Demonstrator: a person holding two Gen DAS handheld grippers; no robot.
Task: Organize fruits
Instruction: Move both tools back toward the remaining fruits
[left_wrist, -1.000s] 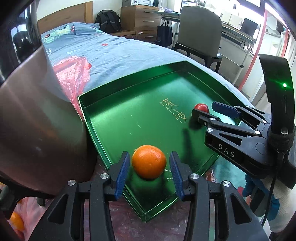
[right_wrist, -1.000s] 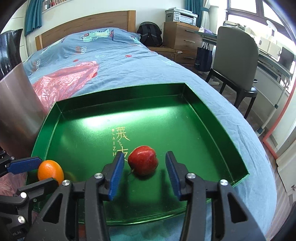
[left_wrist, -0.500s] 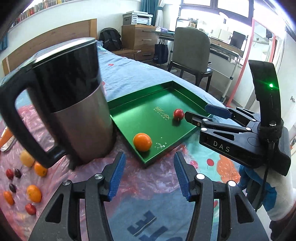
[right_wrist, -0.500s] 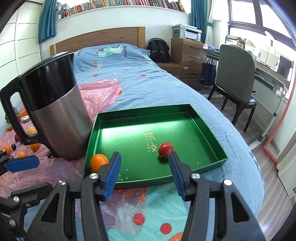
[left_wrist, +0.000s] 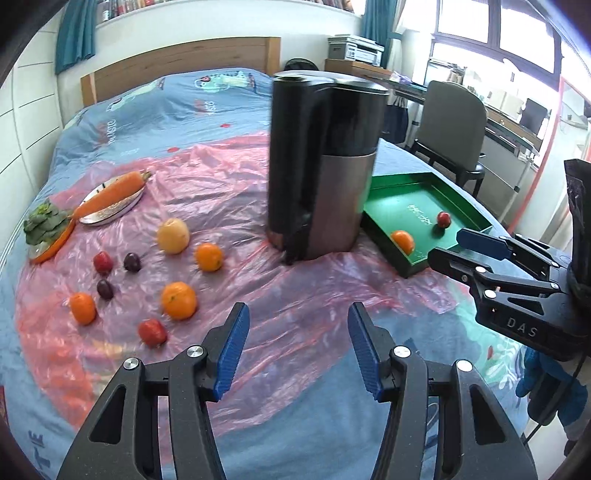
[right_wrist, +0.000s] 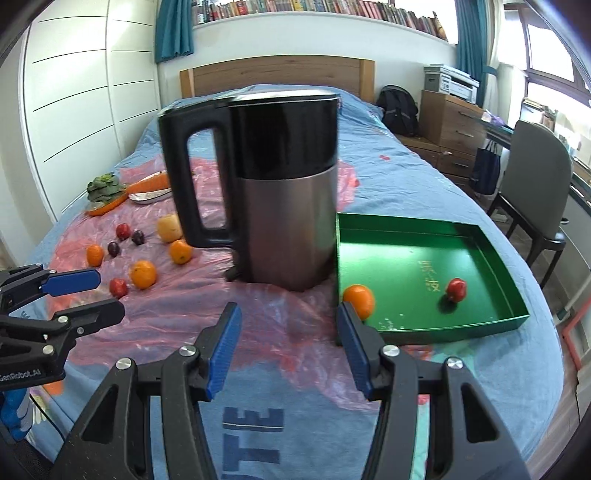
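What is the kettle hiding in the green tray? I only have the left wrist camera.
Observer: Nothing more. The right wrist view shows the whole green tray. Only the orange, in its near left corner, and the red fruit lie inside.
Operator: Which way does the kettle's handle face?
Observer: From the right wrist, the kettle stands upright with its handle on the side away from the tray.
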